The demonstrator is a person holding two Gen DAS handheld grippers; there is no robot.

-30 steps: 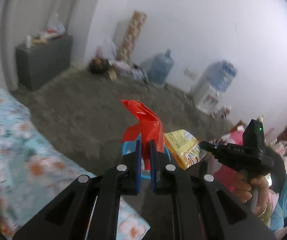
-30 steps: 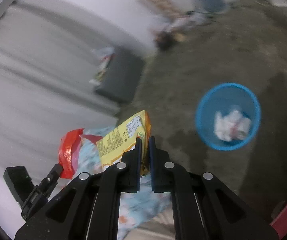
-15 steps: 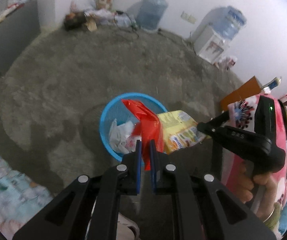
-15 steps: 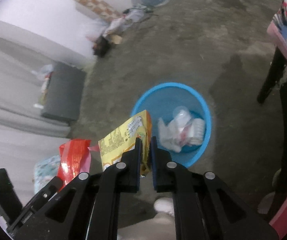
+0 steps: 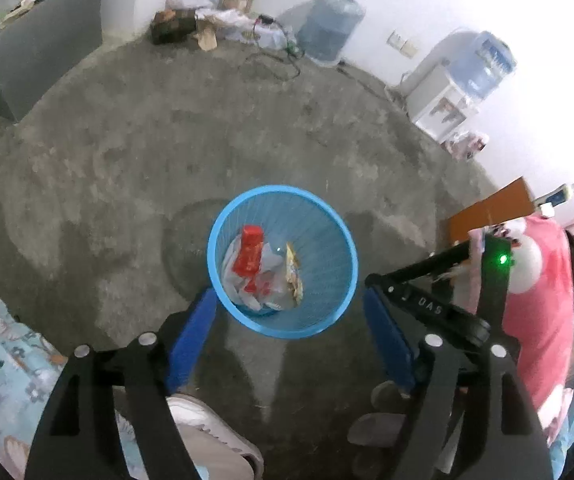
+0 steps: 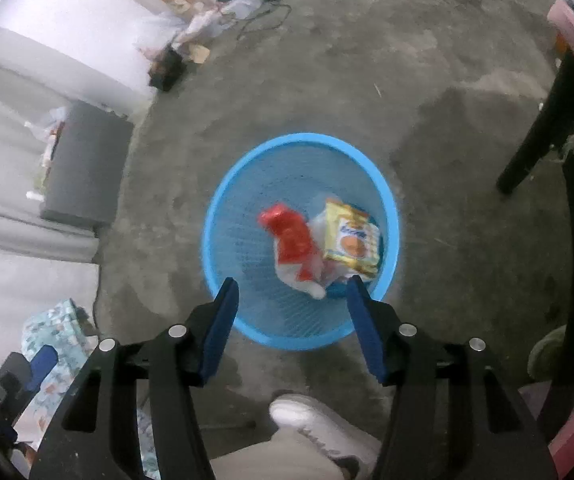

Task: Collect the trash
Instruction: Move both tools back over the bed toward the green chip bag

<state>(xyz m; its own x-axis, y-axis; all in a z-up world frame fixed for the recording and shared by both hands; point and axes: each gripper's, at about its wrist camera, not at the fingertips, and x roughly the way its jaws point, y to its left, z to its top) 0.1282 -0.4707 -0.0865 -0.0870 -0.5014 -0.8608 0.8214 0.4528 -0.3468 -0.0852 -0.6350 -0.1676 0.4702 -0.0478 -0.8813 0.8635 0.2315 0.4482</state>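
Two grippers point down over a blue bin [image 5: 283, 262] on the grey floor [image 5: 167, 152], and both have just been opening. Left gripper [image 5: 289, 304]: jaws spread wide, nothing between them, blue pads either side of the bin's near rim. Right gripper [image 6: 292, 282]: jaws also parted and empty, its pads over the rim at about 7 and 5 o'clock. Inside the bin lie a red wrapper [image 6: 293, 236] and a yellow packet [image 6: 351, 240], side by side on crumpled white trash [image 5: 243, 292]; in the right view the wrapper sits near centre and the packet at 3 o'clock of it, against the bin wall. From the left view the right gripper shows at 3 o'clock of the bin, a green light [image 5: 502, 258] on its body. A white shoe [image 6: 319, 424] shows at 6 o'clock of the bin. A water jug [image 5: 331, 28] stands against the far wall at 12 o'clock, and a grey cabinet [image 5: 43, 40] at 10.
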